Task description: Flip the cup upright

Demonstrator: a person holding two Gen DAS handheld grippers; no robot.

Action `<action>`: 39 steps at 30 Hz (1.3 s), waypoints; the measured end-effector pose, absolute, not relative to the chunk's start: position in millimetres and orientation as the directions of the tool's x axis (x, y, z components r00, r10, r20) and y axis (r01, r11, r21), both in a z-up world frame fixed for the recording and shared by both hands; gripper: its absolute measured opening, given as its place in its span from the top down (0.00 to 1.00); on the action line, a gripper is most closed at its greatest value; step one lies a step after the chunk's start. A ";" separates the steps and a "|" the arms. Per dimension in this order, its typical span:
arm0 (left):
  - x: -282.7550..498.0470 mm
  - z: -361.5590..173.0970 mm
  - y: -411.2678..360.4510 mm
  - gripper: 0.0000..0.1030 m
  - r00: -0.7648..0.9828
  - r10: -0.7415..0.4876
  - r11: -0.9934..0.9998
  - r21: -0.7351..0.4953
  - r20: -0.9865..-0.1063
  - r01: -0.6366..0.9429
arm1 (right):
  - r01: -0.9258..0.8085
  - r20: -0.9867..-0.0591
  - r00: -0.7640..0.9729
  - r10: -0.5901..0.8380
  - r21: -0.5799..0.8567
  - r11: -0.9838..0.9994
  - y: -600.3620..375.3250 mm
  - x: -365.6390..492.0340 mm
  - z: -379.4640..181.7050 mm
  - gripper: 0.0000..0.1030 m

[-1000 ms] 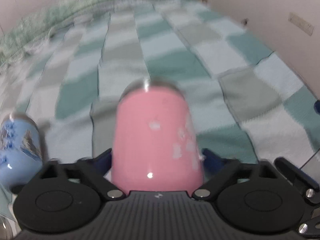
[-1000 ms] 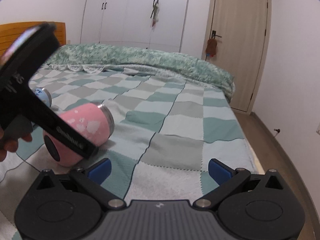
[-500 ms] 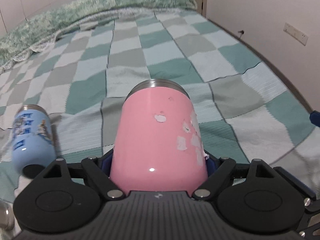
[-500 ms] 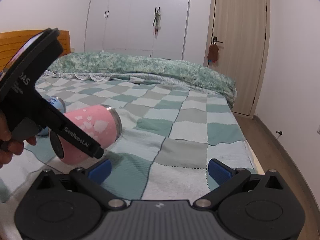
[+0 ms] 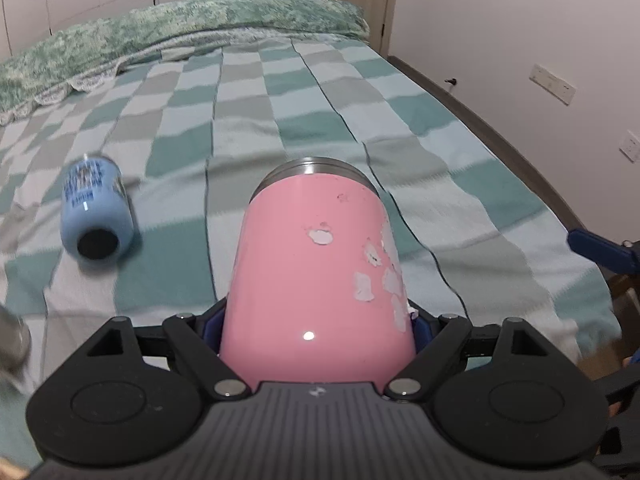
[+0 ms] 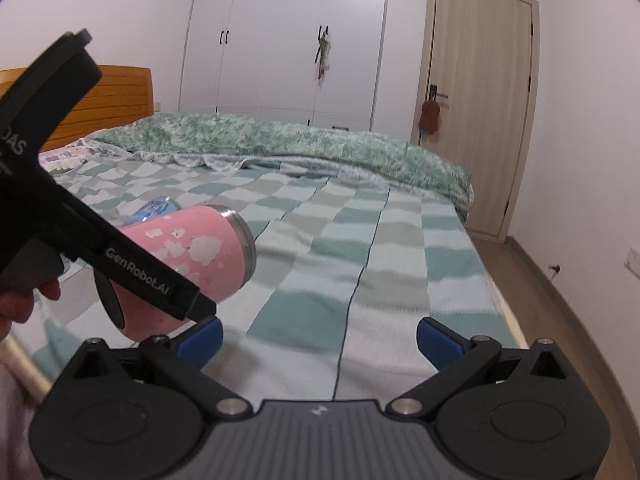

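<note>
Left gripper (image 5: 316,326) clamped on pink steel tumbler (image 5: 316,264), blue pads pressed to both sides near its base; metal rim pointing toward 12 o'clock, body tilted off the checkered blanket (image 5: 460,168). Pink paint chipped on the tumbler's 3 o'clock flank. Light blue bottle (image 5: 94,212) lying on its side at 10 o'clock, well apart. Right gripper (image 6: 318,340) spread wide, nothing between its blue pads, tumbler at its 10 o'clock. Beyond, at 12 o'clock, rumpled green duvet (image 6: 280,144), white wardrobe (image 6: 280,40), wooden door (image 6: 480,120) at 1 o'clock.
</note>
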State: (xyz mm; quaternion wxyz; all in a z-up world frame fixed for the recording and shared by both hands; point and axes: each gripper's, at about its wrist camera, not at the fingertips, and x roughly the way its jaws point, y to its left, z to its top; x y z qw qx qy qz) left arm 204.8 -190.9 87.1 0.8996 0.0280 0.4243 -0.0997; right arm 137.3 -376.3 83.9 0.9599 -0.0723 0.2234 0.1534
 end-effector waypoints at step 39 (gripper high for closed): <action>126.2 86.7 -54.9 0.00 0.760 -0.181 0.946 0.100 -0.624 0.308 | -0.332 -0.553 0.782 0.288 0.022 0.943 -306.2 91.1 85.7 0.00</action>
